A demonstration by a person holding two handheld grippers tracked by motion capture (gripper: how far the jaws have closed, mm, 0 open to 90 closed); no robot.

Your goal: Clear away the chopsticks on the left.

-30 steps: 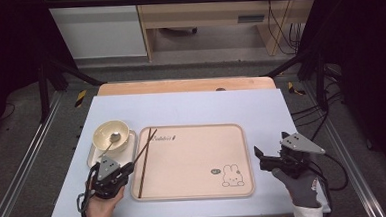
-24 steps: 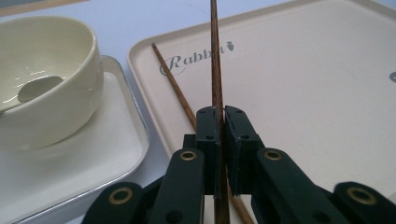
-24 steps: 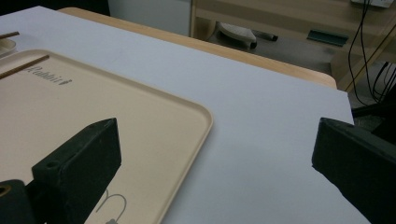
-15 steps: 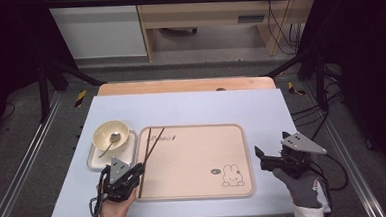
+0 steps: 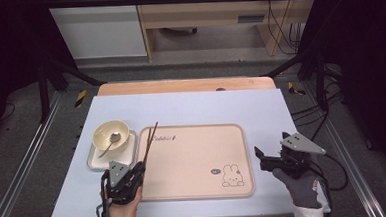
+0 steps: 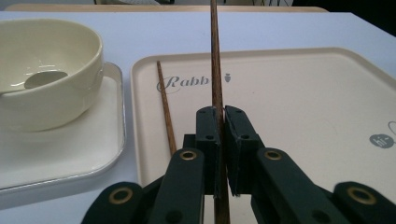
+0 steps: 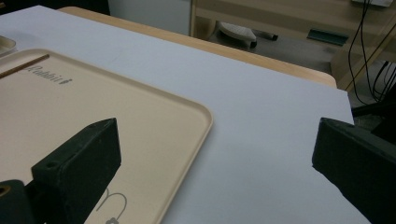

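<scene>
One chopstick [image 6: 215, 70] in left tongs [image 6: 218, 135]

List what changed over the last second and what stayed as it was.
The left tool drew back toward the person along the tray's left edge and is now shut on one chopstick, raised off the tray. The other chopstick lies on the tray beside it. The right tool stayed open at the tray's right side. The bowl with the spoon and the small tray under it did not move.
</scene>
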